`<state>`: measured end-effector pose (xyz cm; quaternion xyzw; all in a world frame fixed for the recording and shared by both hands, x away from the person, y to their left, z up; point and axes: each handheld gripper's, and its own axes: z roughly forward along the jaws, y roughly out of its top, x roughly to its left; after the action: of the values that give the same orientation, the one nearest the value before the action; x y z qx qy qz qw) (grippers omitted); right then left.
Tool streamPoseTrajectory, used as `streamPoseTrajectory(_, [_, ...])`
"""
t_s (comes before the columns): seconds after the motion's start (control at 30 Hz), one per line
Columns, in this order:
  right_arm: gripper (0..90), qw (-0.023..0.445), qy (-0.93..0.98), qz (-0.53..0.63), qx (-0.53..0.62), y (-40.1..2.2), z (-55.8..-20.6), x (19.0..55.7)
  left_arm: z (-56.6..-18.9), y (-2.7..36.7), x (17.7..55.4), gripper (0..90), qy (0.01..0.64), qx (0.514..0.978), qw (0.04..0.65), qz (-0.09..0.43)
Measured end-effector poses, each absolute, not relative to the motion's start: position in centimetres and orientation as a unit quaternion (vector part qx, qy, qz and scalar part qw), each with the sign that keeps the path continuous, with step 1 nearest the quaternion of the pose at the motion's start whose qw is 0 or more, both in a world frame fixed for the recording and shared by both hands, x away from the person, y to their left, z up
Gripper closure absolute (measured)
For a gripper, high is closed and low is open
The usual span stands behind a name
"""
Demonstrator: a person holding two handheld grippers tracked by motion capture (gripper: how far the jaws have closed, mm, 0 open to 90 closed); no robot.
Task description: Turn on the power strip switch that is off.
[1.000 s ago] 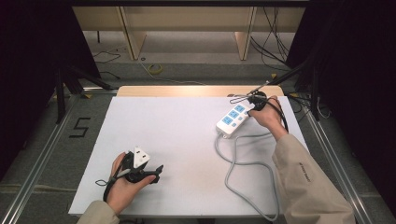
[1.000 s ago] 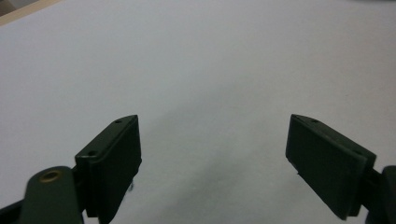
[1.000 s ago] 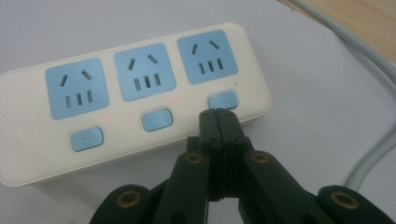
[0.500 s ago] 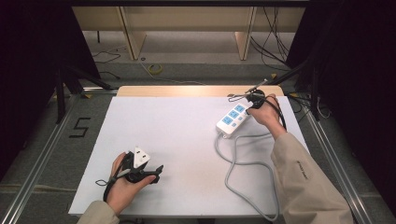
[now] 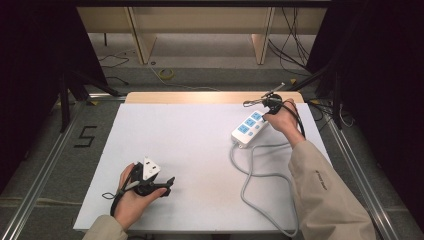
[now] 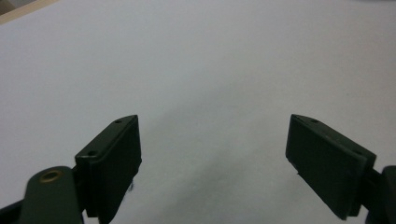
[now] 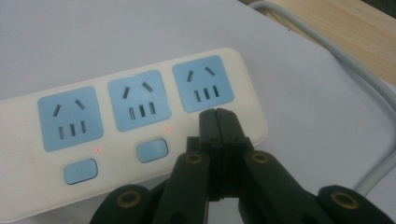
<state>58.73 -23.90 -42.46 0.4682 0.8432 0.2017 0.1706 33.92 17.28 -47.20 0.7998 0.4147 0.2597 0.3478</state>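
A white power strip (image 5: 248, 128) with three blue sockets lies at the far right of the white table (image 5: 190, 145). My right gripper (image 5: 265, 114) is at its far end. In the right gripper view the strip (image 7: 116, 121) lies close below, and my right gripper (image 7: 216, 114) is shut, its tips down on the strip's face just under the third socket. Two blue switches with small red lights show beside the tips; whatever lies under the tips is hidden. My left gripper (image 5: 167, 182) rests near the table's front left, and in its own view it (image 6: 212, 123) stands open over bare white surface.
The strip's grey cable (image 5: 255, 180) loops over the right front of the table, beside the person's right sleeve, and passes to the right of the strip (image 7: 327, 51). A wooden edge (image 5: 200, 97) runs along the table's far side. Metal rails flank the table.
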Motion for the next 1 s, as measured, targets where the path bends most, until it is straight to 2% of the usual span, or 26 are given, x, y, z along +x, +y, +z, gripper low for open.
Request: streamPoseTrajectory(1.0, [90.0,0.172,0.842,0.194,0.473,-23.76,-43.08,59.55,-47.24,17.31,33.89,17.8,0.416,0.799,0.348,0.26])
